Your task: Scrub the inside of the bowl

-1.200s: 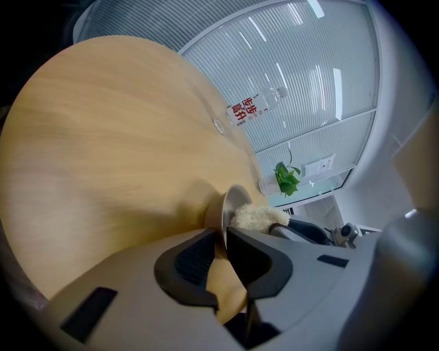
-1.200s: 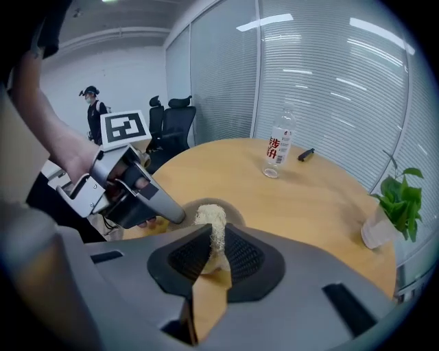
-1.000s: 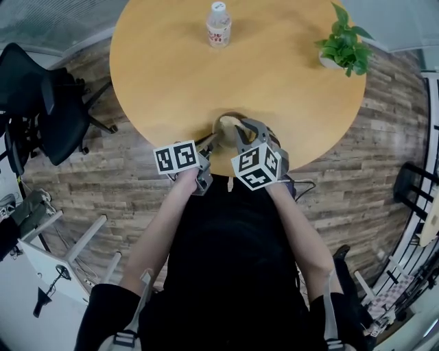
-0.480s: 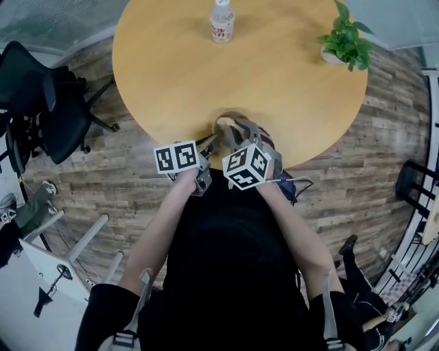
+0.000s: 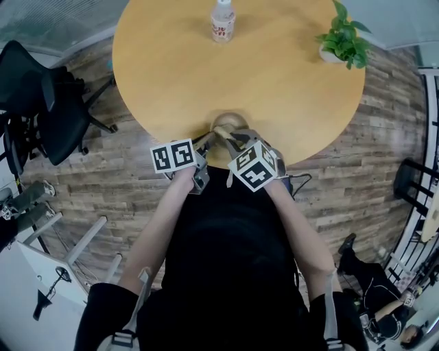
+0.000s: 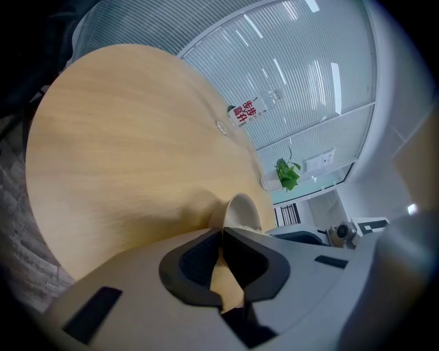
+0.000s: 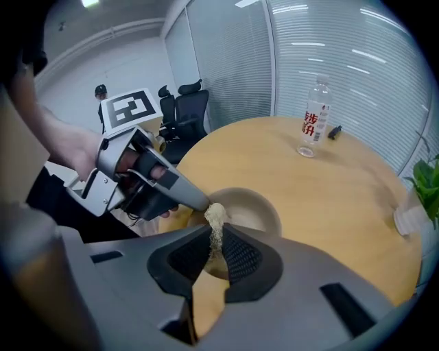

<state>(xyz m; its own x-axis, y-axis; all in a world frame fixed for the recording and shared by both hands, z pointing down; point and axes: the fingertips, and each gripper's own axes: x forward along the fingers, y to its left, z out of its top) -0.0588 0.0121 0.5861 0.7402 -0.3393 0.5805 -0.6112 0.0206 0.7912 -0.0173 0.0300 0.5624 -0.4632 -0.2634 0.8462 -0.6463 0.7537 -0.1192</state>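
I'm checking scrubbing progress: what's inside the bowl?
The bowl shows a bare far inner wall. The right gripper, shut on a scrubber, covers the near side and the bottom.

Setting: office meeting room. Evidence: a round wooden table [image 5: 274, 75] stands on a wood-plank floor [image 5: 370, 164]. Black swivel office chairs [image 5: 41, 110] sit beside it. Glass partition walls carry horizontal blinds [image 7: 322, 41]. A small potted plant [image 5: 345, 41] and a water bottle [image 5: 222, 20] are on the tabletop.

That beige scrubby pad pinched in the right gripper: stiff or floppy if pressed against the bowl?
Probably springy rather than floppy: the scrub pad looks coarse and fibrous, yet stands upright out of the right gripper. Likely light too, since a thin pinch holds it.
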